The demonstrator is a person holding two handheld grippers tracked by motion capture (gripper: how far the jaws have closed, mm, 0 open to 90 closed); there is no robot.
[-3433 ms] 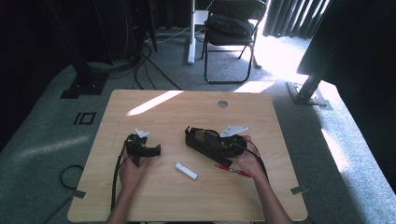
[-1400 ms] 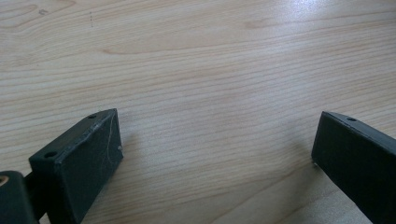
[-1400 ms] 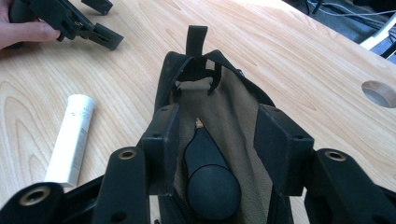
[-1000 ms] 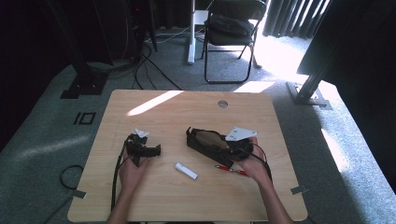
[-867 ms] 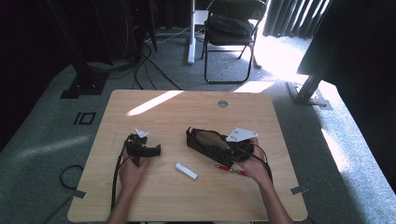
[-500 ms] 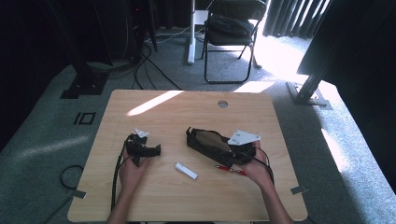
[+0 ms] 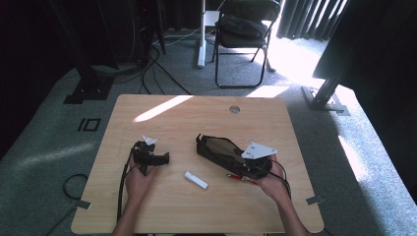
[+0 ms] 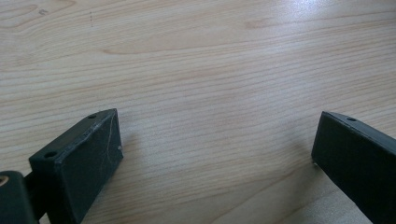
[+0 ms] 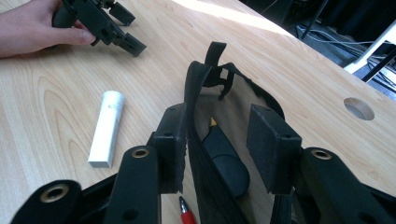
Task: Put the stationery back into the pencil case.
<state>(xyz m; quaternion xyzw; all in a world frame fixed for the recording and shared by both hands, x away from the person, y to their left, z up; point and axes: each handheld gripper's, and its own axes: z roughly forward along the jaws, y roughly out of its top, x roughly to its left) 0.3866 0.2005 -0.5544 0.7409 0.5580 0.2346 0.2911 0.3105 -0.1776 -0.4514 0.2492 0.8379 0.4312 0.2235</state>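
A black zip case (image 7: 216,147) lies open in the middle of the table. My right gripper (image 7: 242,166) sits at its right end. In the right gripper view, the right gripper (image 9: 219,135) straddles the case's near wall (image 9: 196,116), one pad outside it and one inside. Its jaws have just been closing, and a gap still shows on the inner side. A black pen with a yellow tip (image 9: 224,161) lies in the case. My left gripper (image 7: 160,158) rests on the wood at the left, and the left gripper (image 8: 215,140) stands open over bare table.
A white stick (image 7: 195,180) lies between the two hands. It shows as a white stick (image 9: 107,128) to the left of the case. A red pen (image 7: 238,177) lies by the case's near side. The table has a round hole (image 7: 234,109) at the back. A folding chair (image 7: 241,29) stands beyond.
My right gripper has shifted slightly to the right and toward the near edge along the case. The left hand and gripper have not moved.
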